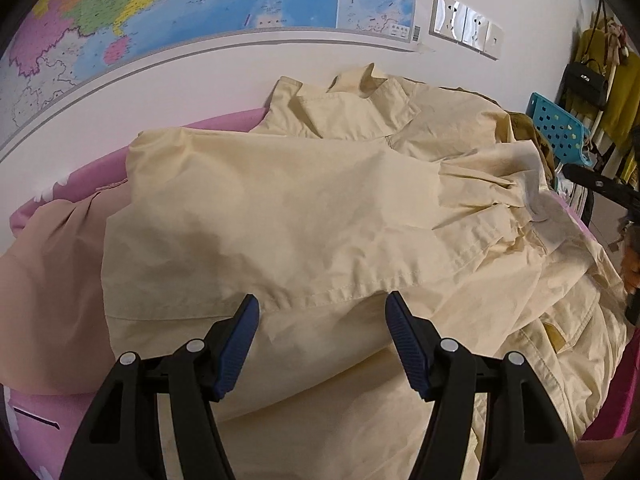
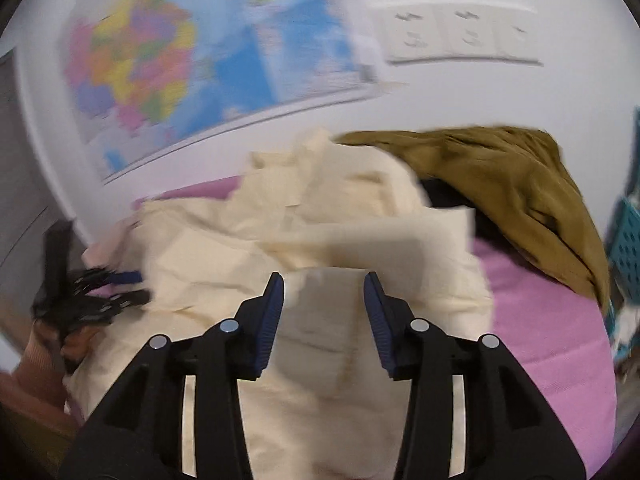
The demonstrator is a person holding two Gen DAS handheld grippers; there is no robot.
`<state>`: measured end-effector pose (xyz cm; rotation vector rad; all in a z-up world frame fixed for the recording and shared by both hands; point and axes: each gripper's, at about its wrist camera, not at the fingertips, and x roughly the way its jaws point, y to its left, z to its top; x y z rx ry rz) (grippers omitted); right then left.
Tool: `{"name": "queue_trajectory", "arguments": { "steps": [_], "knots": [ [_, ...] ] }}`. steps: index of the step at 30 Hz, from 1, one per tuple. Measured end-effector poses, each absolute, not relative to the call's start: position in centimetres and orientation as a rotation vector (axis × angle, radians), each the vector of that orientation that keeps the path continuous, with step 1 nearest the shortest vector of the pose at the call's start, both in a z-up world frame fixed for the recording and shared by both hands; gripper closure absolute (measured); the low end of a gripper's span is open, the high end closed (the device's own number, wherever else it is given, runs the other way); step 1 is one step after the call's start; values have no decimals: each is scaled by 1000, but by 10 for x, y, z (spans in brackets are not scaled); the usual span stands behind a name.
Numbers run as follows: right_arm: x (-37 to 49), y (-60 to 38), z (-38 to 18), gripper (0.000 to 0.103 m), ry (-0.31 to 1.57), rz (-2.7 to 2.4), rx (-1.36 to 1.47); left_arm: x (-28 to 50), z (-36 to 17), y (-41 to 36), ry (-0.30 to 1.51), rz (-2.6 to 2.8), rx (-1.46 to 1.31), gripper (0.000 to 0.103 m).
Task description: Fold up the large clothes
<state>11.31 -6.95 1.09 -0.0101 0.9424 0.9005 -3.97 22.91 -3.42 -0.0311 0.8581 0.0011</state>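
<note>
A large cream-yellow garment (image 1: 304, 216) lies partly folded on a pink bed (image 1: 48, 412), its collar toward the wall. My left gripper (image 1: 322, 306) is open and empty, its blue pads just above a folded-over hem. In the right wrist view, which is motion-blurred, the same garment (image 2: 320, 248) fills the middle. My right gripper (image 2: 324, 284) is open and empty above the cloth. The left gripper (image 2: 120, 292) shows at the garment's left edge there. The right gripper's black body (image 1: 604, 188) shows at the right edge of the left wrist view.
A peach cloth (image 1: 52, 288) lies left of the garment. An olive-brown garment (image 2: 512, 192) lies at the bed's back right. A blue perforated basket (image 1: 560, 128) and hanging clothes (image 1: 612, 92) stand at the right. A map (image 1: 180, 12) and wall sockets (image 1: 466, 24) are behind.
</note>
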Motion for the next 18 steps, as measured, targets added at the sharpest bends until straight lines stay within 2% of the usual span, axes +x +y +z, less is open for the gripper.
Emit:
{"name": "queue_trajectory", "arguments": {
  "steps": [3,7,11,13,16,18],
  "knots": [
    [105,-52,10,61,958,978,-52,-39,-36,229,860,5,-30,40],
    [105,-24,-21,63,1027,999,-133,-37,-40,228,870,15,-21,39],
    [120,-14,-59,78,1114,950,-166,-33,-45,231,880,35,-12,37],
    [126,-12,-69,80,1141,941,-154,-29,-49,233,894,45,-13,37],
    [124,-14,-64,77,1135,941,-152,-28,-51,233,906,63,-11,37],
    [119,-19,-51,71,1111,947,-144,-31,-48,231,898,72,-7,37]
  ]
}}
